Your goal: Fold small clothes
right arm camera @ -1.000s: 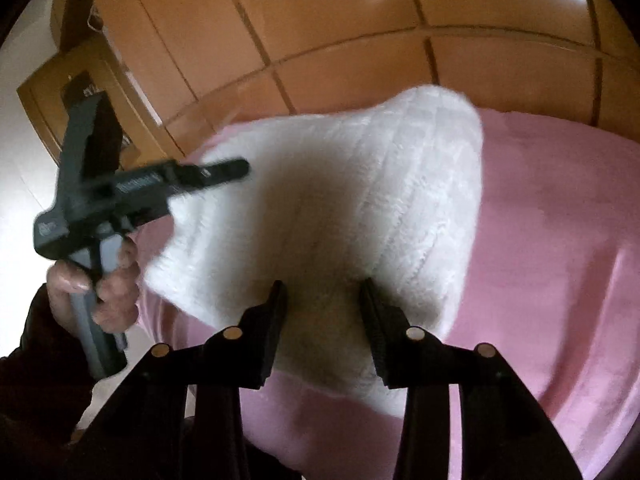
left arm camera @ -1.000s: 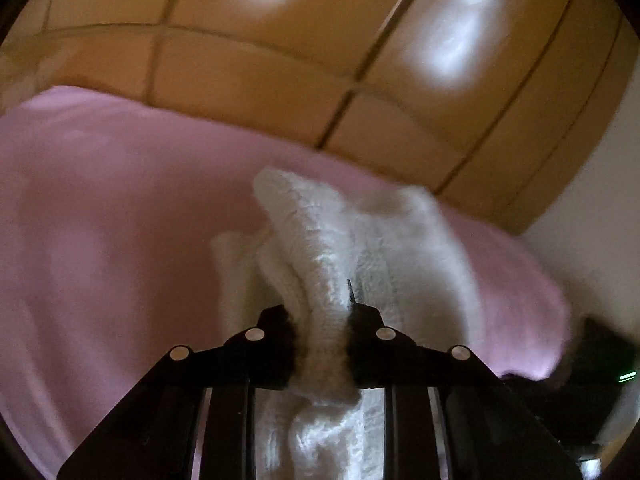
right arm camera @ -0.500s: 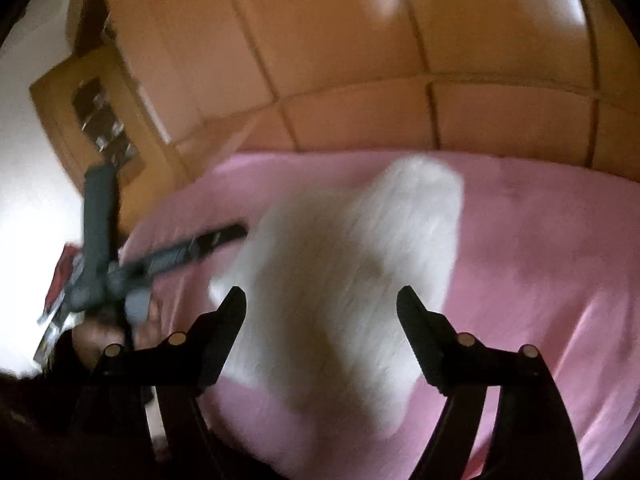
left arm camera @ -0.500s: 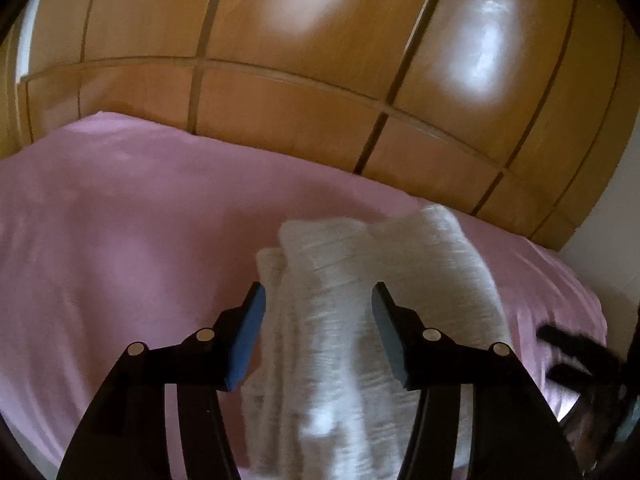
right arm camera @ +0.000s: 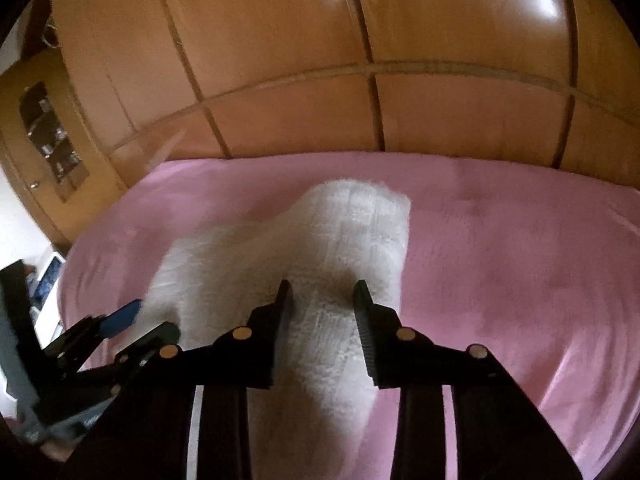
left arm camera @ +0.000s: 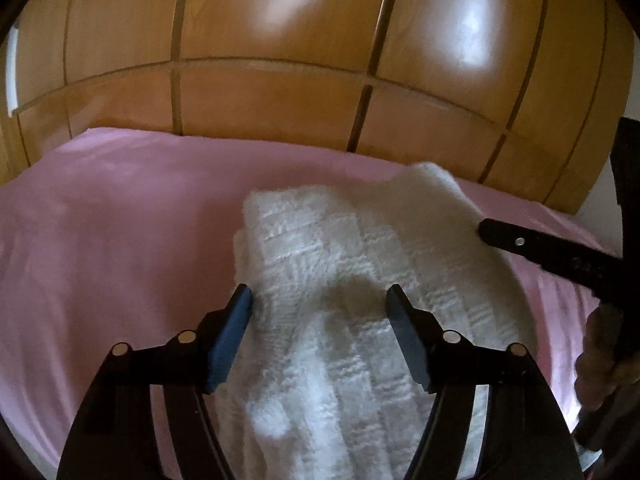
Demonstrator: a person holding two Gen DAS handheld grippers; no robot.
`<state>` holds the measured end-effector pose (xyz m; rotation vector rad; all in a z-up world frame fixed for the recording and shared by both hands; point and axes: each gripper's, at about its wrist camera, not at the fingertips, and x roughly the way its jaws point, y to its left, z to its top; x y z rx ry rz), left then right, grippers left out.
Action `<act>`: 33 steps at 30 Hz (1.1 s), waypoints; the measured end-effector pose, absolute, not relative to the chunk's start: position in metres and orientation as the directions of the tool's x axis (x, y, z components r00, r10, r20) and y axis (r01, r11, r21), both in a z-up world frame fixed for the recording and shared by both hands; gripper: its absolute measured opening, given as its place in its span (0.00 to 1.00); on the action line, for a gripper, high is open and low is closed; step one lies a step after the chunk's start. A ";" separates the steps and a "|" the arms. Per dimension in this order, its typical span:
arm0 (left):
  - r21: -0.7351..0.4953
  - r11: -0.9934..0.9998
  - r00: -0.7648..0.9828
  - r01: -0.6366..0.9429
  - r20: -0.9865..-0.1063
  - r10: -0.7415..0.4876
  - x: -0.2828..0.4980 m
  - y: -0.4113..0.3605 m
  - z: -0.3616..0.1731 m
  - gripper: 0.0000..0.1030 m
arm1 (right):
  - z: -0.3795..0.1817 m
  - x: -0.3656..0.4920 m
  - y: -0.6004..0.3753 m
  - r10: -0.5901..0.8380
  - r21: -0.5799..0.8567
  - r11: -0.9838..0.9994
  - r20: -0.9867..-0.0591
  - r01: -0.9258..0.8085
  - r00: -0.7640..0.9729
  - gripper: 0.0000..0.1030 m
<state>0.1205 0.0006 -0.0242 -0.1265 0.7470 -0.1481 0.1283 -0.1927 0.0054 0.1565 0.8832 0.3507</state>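
A white knitted garment lies bunched on the pink bed sheet. My left gripper hovers over its near part. Its jaws are opening wide and the blue pads stand clear of the knit. One finger of the right gripper reaches the garment's right edge, with a hand behind it. In the right wrist view the garment runs between the fingers of my right gripper. Those jaws are closing around the fabric with a gap still showing. The left gripper shows at the lower left.
Glossy wooden wardrobe panels rise right behind the bed. A wooden shelf unit stands at the far left in the right wrist view. Bare pink sheet spreads to the right of the garment.
The left gripper has let go of the garment and opened wide; the knit now rests on the sheet. The right gripper opened wide, then narrowed again around the fabric.
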 end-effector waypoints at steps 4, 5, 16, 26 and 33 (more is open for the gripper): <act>-0.180 0.981 0.706 0.066 -0.687 -0.174 0.129 0.009 -0.035 0.70 | -0.018 0.121 -0.175 0.294 0.239 0.955 -0.696 -0.174 0.655 0.32; -0.188 0.980 0.704 0.062 -0.687 -0.176 0.130 0.012 -0.036 0.71 | -0.019 0.121 -0.175 0.293 0.250 0.955 -0.694 -0.161 0.657 0.33; -0.176 0.983 0.721 0.054 -0.674 -0.160 0.127 0.016 -0.039 0.74 | -0.010 0.120 -0.185 0.322 0.297 0.943 -0.682 -0.153 0.657 0.43; -0.169 0.985 0.721 0.046 -0.677 -0.149 0.125 0.024 -0.039 0.77 | 0.011 0.067 -0.205 0.397 0.288 0.918 -0.688 -0.274 0.607 0.56; -0.156 0.988 0.703 0.024 -0.700 -0.127 0.132 0.039 -0.055 0.86 | -0.022 0.028 -0.196 0.426 0.304 0.902 -0.747 -0.307 0.511 0.58</act>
